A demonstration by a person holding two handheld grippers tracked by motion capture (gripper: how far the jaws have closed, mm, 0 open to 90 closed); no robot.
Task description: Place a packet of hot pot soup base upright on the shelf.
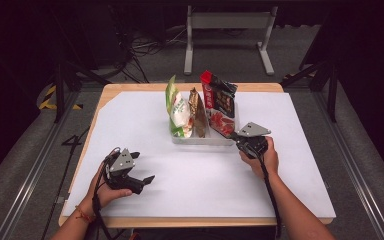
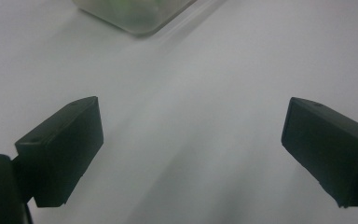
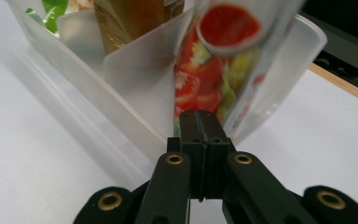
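High view: the right gripper (image 1: 239, 137) sits at the near right corner of the clear tray (image 1: 200, 140), jaws clamped together on the lower edge of the red snack bag (image 1: 221, 107) standing in the tray's right compartment. A brown packet (image 1: 198, 112) and a green-and-white bag (image 1: 177, 109) stand upright in the compartments to its left, behind white dividers. The left gripper (image 1: 145, 181) rests well apart on the white table cover (image 1: 130, 112), jaws spread wide with nothing between them.

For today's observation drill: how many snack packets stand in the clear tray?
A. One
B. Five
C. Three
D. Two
C: in the high view the tray holds a green packet, a brown packet and a red packet.
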